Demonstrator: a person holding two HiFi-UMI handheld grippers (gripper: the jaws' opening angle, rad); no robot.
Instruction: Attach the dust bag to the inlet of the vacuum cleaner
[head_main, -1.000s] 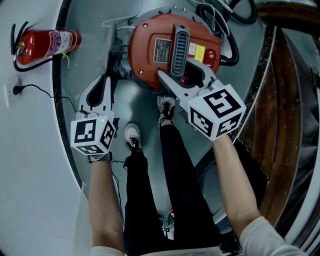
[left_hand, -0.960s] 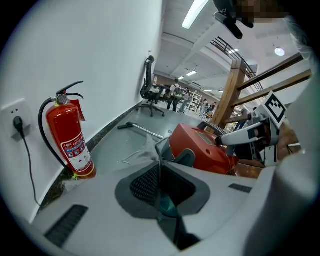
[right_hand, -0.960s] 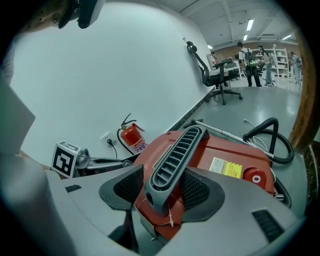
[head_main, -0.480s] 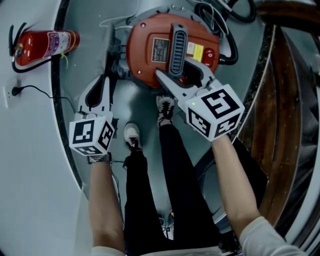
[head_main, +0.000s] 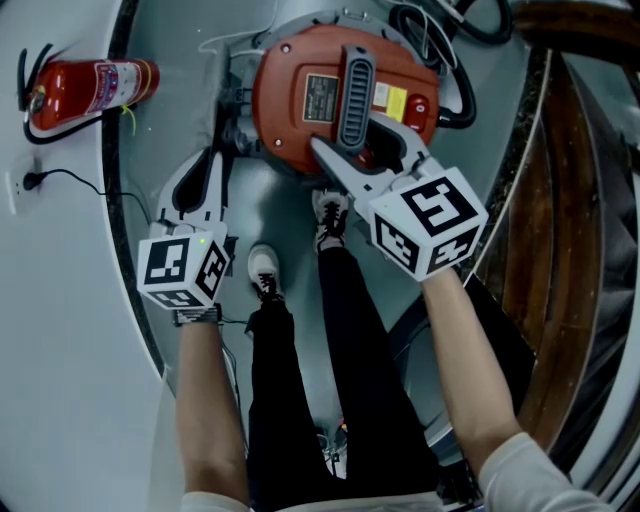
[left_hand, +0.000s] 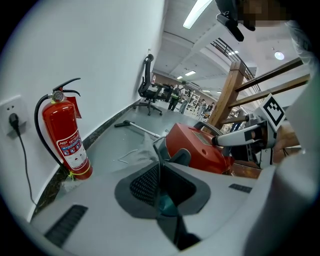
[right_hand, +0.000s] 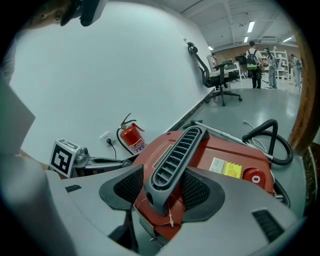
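A person's forearms reach down past black trousers and two pale sneakers (head_main: 265, 272) on the grey floor (head_main: 290, 230).

The left claw (head_main: 205, 160) (left_hand: 159, 175) has its jaws drawn close together on the thin dark edge of a pale grey cloth dust bag (head_main: 215, 100) (left_hand: 141, 150). The edge stands upright between the textured pads. From there the bag runs forward along the floor to the left flank of the round red vacuum cleaner (head_main: 300, 110) (left_hand: 197, 147) (right_hand: 225, 150). Whether it sits on the inlet cannot be made out.

The right claw (head_main: 352, 137) (right_hand: 160, 192) is spread wide and straddles the near end of the black ribbed plastic handle (head_main: 357, 85) (right_hand: 175, 150) on top of the vacuum cleaner. One pad lies against the handle. On the other side a sliver of red body shows between pad and handle.

A yellow label (head_main: 392, 103) (right_hand: 225, 167) sits on the lid just right of the handle. A black corrugated hose (head_main: 465, 95) (right_hand: 272, 140) loops beside the machine's right side.

To the left, well apart from the vacuum cleaner, a red fire extinguisher (head_main: 95, 88) (left_hand: 65, 135) (right_hand: 132, 137) stands against the white wall, near a wall socket with a black plug (head_main: 28, 180) (left_hand: 12, 122). Wooden railing (head_main: 560, 200) runs along the right.

Far down the room stands a black office chair (left_hand: 147, 90) (right_hand: 220, 77).
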